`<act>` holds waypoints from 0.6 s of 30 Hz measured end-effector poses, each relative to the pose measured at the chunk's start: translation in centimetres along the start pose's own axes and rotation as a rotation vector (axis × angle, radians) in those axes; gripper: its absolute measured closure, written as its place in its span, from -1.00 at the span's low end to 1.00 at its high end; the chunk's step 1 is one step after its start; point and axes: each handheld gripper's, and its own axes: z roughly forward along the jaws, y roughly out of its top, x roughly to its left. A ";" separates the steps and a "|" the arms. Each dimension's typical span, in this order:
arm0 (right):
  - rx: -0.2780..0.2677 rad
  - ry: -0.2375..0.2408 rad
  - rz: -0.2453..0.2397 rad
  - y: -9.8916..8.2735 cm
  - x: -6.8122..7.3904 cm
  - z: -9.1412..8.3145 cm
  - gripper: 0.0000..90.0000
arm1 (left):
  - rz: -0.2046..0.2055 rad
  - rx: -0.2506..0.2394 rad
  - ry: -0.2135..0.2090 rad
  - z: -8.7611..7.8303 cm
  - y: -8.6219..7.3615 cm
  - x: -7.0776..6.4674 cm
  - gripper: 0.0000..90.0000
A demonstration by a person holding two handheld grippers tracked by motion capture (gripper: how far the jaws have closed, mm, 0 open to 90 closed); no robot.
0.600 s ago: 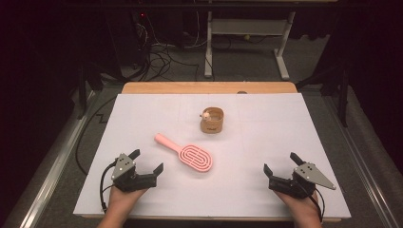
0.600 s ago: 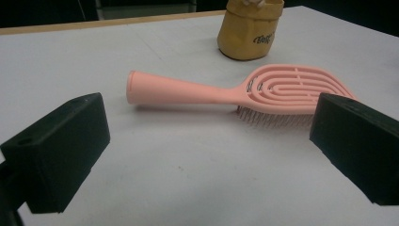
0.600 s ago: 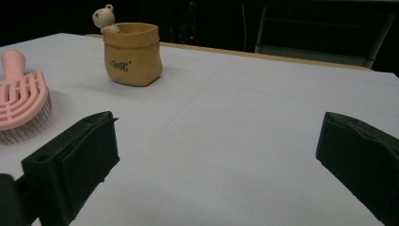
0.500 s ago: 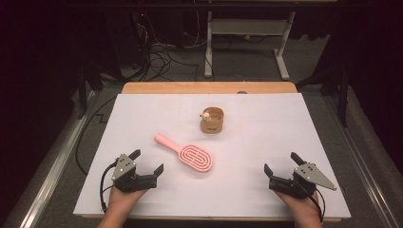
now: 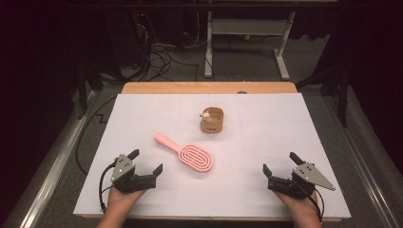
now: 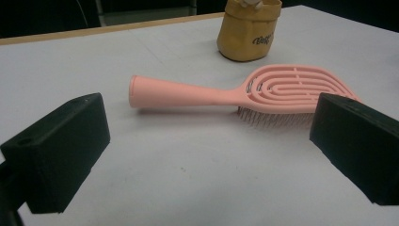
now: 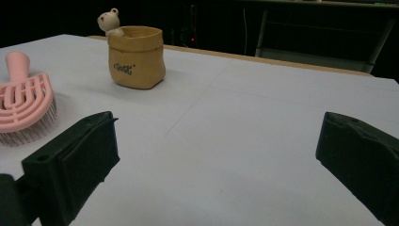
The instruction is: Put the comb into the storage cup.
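A pink hairbrush [image 5: 185, 153] lies bristles down in the middle of the white table, its handle toward the back left. In the left gripper view the hairbrush [image 6: 244, 92] lies just beyond the jaws. A small tan cup [image 5: 212, 120] with a bear figure on its rim stands behind it; the cup [image 7: 135, 56] also shows in the right gripper view. My left gripper [image 5: 145, 162] rests at the front left, open and holding nothing. At the front right my right gripper [image 5: 280, 164] is open too, with bare table between its jaws.
The white sheet [image 5: 304, 123] covers the table, with a wooden edge [image 5: 209, 87] along the back. Beyond the table are cables [image 5: 161, 57] on the floor and a white desk frame [image 5: 247, 28]. A metal rail [image 5: 52, 166] runs along the left side.
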 end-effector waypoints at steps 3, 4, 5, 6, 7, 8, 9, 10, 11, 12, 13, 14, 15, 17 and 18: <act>-0.001 0.001 0.000 0.0 0.1 0.0 -0.99 | -0.002 0.001 0.003 0.0 -0.1 0.0 -1.00; 0.000 0.004 -0.001 0.0 0.1 0.1 -0.99 | -0.007 0.003 0.002 0.0 -0.1 0.1 -1.00; 0.002 0.004 0.000 0.0 0.1 0.1 -0.99 | -0.011 0.003 0.000 0.0 -0.1 0.1 -1.00; 0.003 0.005 0.001 0.0 0.1 0.1 -0.99 | -0.016 0.006 -0.002 0.0 -0.1 0.1 -1.00; 0.004 0.005 0.000 0.0 0.1 0.1 -0.99 | -0.021 0.011 -0.008 0.0 -0.1 0.2 -1.00; 0.004 0.006 0.000 0.0 0.1 0.2 -0.99 | -0.022 0.015 -0.012 0.0 -0.1 0.2 -1.00; 0.004 0.006 0.000 0.0 0.1 0.2 -0.99 | -0.021 0.014 -0.013 0.0 0.0 0.2 -1.00; 0.005 0.008 0.001 0.0 0.1 0.2 -0.99 | -0.021 0.012 -0.014 0.0 0.1 0.2 -1.00; 0.006 0.010 0.001 0.0 0.1 0.2 -0.99 | -0.022 0.013 -0.016 -0.1 0.1 0.2 -1.00; 0.007 0.009 0.001 0.0 0.1 0.2 -0.99 | -0.023 0.012 -0.017 -0.1 0.1 0.2 -1.00; 0.007 0.009 0.000 0.0 0.1 0.2 -0.99 | -0.023 0.009 -0.016 -0.1 0.1 0.2 -1.00; 0.006 0.009 0.000 0.0 0.1 0.1 -0.99 | -0.023 0.010 -0.014 -0.1 0.1 0.2 -1.00; 0.006 0.009 0.000 0.0 0.1 0.1 -0.99 | -0.026 0.013 -0.017 -0.1 0.1 0.2 -1.00; 0.006 0.009 0.000 0.0 0.1 0.1 -0.99 | -0.031 0.014 -0.018 -0.1 0.0 0.3 -1.00; 0.007 0.009 -0.001 0.0 0.1 0.1 -0.99 | -0.033 0.015 -0.015 -0.1 0.0 0.3 -1.00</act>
